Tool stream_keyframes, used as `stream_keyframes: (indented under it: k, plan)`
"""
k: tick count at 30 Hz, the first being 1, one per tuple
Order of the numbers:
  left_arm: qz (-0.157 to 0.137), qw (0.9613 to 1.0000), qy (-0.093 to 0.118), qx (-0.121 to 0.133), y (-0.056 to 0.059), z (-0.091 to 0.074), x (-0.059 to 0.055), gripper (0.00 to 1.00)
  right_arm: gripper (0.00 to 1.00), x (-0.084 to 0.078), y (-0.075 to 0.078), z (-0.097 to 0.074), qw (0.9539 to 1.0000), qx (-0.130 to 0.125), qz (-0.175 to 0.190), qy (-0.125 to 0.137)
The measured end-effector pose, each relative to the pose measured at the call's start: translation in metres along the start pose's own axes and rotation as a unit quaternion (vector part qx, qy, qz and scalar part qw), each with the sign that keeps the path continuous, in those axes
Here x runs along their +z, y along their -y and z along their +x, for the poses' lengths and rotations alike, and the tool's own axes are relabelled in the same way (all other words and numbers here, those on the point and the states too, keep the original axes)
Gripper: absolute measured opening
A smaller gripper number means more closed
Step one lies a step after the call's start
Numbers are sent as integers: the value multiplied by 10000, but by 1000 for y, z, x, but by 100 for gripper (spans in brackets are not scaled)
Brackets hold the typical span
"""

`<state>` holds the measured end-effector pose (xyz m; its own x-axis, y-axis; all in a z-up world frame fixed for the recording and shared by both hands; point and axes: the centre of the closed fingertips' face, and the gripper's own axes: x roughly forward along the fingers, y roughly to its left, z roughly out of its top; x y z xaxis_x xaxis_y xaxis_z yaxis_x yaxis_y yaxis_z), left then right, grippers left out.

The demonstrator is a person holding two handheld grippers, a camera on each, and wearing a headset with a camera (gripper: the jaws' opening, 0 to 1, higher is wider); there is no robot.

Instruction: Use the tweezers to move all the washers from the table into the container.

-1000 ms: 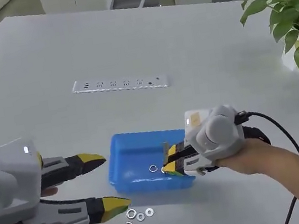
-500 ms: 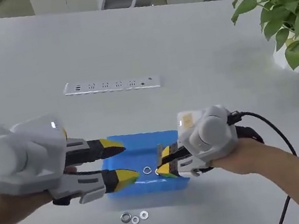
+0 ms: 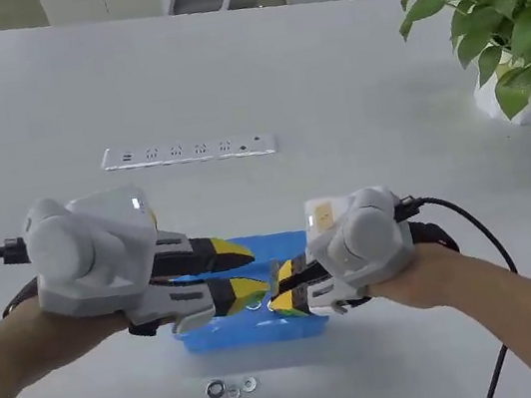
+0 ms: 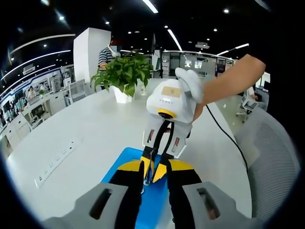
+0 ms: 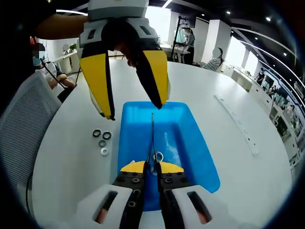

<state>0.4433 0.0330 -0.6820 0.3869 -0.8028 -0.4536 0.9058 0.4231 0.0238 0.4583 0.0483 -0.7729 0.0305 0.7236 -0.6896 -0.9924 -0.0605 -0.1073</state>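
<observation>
Right gripper [image 5: 152,168] is clenched on the tweezers [image 5: 152,136], jaws pinched on the handle end. The tweezers run straight ahead of it, low over the floor of the blue container [image 5: 195,143]. 1 washer [image 5: 158,156] lies on the container floor just beside the right gripper's tips, next to the tweezers' shaft; can't tell if it touches them.

Left gripper [image 5: 135,111] faces the right one head-on, released, jaws spread wide, hanging over the container's far end. The tweezers' far tip sits near 1 of the left jaw tips; contact can't be judged. In the left gripper view, the right gripper's tips line up in the gap between the left jaws.

4 loose washers [image 5: 101,141] sit in a tight cluster on the desk [image 5: 71,143], outside the container, off to the right gripper's left. Power strip [image 5: 238,125] lies on the desk to the right gripper's right, well apart, beyond the container. Potted plant [image 3: 498,11] stands at the desk's far edge, behind the right gripper.
</observation>
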Motion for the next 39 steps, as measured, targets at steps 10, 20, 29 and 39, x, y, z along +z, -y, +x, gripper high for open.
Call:
stream_keyframes:
  k: [10, 20, 29, 39]
  plan:
    - [255, 9994, -139, -200, -2, 14, -1, 14, 9, 1, -1, 0, 9998, 55, -214, -9]
    - [546, 9980, -215, -248, 1, 17, -1, 7, 11, 1, -1, 1, 9990, 87, -441, -55]
    - [602, 9976, -218, -249, -3, 19, -3, 5, 14, 2, 2, -2, 9990, -31, -434, -59]
    - [558, 9980, -181, -220, -4, 17, 1, 5, 17, 7, 3, -10, 9992, -141, -368, 6]
